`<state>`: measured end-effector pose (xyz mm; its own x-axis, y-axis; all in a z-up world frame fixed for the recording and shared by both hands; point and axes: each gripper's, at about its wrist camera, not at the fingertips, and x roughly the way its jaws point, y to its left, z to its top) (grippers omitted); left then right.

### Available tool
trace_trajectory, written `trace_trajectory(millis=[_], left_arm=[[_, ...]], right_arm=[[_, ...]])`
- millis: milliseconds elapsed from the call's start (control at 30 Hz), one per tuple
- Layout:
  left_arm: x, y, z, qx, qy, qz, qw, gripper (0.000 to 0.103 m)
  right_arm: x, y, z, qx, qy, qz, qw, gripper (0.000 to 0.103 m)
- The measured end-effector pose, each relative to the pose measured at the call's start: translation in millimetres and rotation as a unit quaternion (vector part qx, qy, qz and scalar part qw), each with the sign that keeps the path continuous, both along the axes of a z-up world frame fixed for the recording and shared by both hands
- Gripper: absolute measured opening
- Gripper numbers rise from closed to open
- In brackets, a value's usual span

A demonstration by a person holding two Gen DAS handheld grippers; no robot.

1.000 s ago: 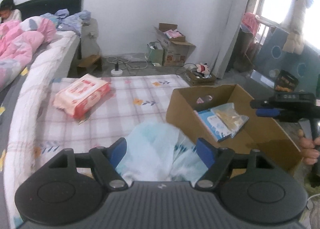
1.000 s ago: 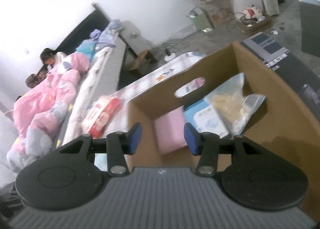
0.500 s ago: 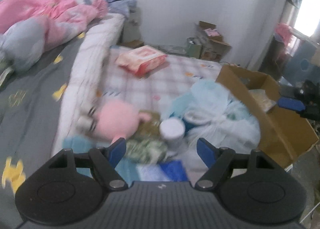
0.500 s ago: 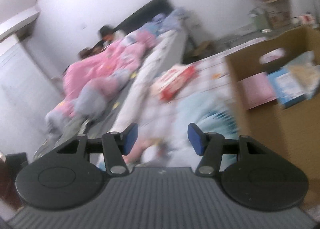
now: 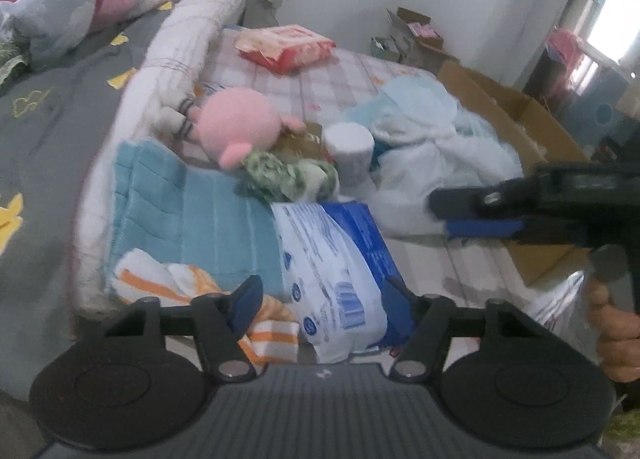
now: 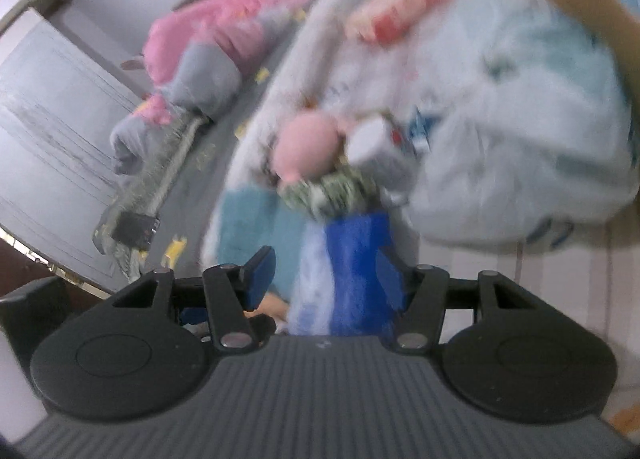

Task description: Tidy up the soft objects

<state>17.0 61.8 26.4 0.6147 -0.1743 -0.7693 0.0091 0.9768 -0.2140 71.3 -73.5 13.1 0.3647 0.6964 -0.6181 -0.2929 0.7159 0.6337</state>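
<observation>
A: Nearest first. Left claw is closing, and the white-and-blue plastic pack of tissues lies between its fingers. Whether the pads press on it yet, I cannot tell.

B: Right claw?

A: About half open, hovering over the same pack; its own view is blurred. The blue end of the pack sits between its fingers, no clear contact. Nothing carried.

B: Then what lies loose on the bed?

A: Beside the pack, an orange-and-white striped cloth, partly on a folded teal quilted towel. Behind them a crumpled green-patterned fabric bundle, a round pink plush toy and a white cylindrical roll, all touching in one heap. To the right, a big rumpled pale-blue and white cloth leans against the open brown cardboard box. Farther back, alone on the checked mattress cover, a red-and-pink wrapped soft pack.

B: And the box itself?

A: Its inside barely shows from here; I cannot say what it holds.

B: So progress?

A: Early, by my reading. Roughly eight soft items are unsorted on the bed. The tissue pack looks like the piece in hand; everything else waits.
</observation>
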Motion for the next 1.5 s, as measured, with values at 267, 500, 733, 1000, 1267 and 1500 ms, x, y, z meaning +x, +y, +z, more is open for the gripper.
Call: trace_trajectory(millis=[267, 500, 733, 1000, 1267, 1500], left_arm=[[15.5, -24.6, -19.6, 0.023, 0.029, -0.033, 0.9988, 0.065], [24.6, -43.9, -28.8, 0.064, 0.039, -0.051, 0.9959, 0.076], [30.1, -42.8, -33.5, 0.054, 0.056, -0.048, 0.9958, 0.083], [31.0, -37.8, -35.1, 0.044, 0.059, -0.034, 0.9967, 0.084], [30.1, -30.8, -36.2, 0.017, 0.058, -0.026, 0.9978, 0.083], [28.7, -17.9, -34.2, -0.029, 0.056, -0.015, 0.9979, 0.082]], right_arm=[[25.8, 11.7, -61.4, 0.019, 0.123, 0.001, 0.992, 0.055], [38.0, 17.1, -82.3, 0.064, 0.170, -0.001, 0.983, 0.060], [30.4, 6.9, -76.2, 0.117, 0.174, 0.002, 0.978, 0.061], [26.0, 9.0, -58.7, 0.127, 0.149, 0.020, 0.981, 0.060], [32.8, 2.5, -73.2, 0.103, 0.153, -0.012, 0.983, 0.059], [35.4, 8.7, -81.9, 0.136, 0.167, 0.002, 0.976, 0.036]])
